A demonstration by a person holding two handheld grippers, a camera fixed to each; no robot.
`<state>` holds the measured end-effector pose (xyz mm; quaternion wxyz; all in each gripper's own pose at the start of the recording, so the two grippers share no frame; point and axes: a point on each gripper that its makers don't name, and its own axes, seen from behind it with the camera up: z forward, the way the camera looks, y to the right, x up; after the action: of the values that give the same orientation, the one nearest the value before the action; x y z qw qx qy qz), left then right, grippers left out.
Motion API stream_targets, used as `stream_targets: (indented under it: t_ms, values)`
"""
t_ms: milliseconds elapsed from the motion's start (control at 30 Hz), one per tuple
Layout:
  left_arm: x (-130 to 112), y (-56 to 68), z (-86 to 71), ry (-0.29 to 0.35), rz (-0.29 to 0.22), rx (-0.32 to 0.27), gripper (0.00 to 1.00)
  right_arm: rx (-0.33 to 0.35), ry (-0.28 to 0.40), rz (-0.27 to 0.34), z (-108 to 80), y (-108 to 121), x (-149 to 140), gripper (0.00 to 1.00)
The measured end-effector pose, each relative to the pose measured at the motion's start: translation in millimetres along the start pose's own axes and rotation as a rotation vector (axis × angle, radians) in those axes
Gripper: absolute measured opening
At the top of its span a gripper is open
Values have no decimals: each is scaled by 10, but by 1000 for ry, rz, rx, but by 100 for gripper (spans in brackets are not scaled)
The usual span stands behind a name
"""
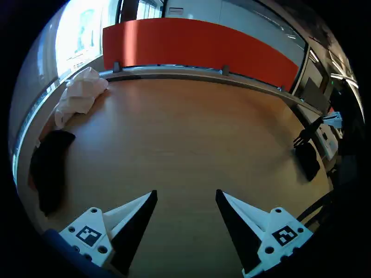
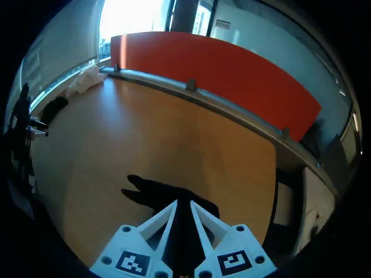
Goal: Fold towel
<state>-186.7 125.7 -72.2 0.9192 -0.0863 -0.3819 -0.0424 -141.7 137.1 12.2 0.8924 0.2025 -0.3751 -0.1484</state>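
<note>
1. In the left gripper view, a dark heap (image 1: 48,169) lies at the left edge of the desk (image 1: 185,134). It is too shadowed to tell what it is.
2. Near the desk's right edge in the same view there is a flat dark shape (image 1: 308,160) with thin prongs at its far end. I cannot tell whether it is a glove, a cloth or a shadow.
3. The towel (image 1: 81,92) is white and crumpled. It sits in the far left corner of the desk, beside the window (image 1: 79,37) and just in front of the orange screen (image 1: 199,46). It is well apart from both grippers.
4. The left gripper (image 1: 186,192) has its fingers spread wide. Bare wood shows between them, and they hold and touch nothing.
5. The right gripper (image 2: 183,202) has its fingers drawn close, with a narrow dark gap between the tips. The pronged dark shape lies just ahead of and under them. I cannot tell whether the tips pinch it.
6. Both grippers are held low over the desk and tilted slightly down, pointing across the wood toward the orange screen.
</note>
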Motion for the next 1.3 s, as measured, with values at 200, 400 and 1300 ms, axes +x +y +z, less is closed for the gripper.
stream_targets:
  t_ms: [200,400,1300]
  values:
    - [-18,11,-6,-3,6,-4,93,-19,-36,26,-132,59,-312,4]
    - [-62,2,-14,-10,7,-6,93,-35,-93,61,-242,68,-738,4]
    - [-101,-73,-55,-13,19,9,93,-95,-323,218,-242,6,-2087,4]
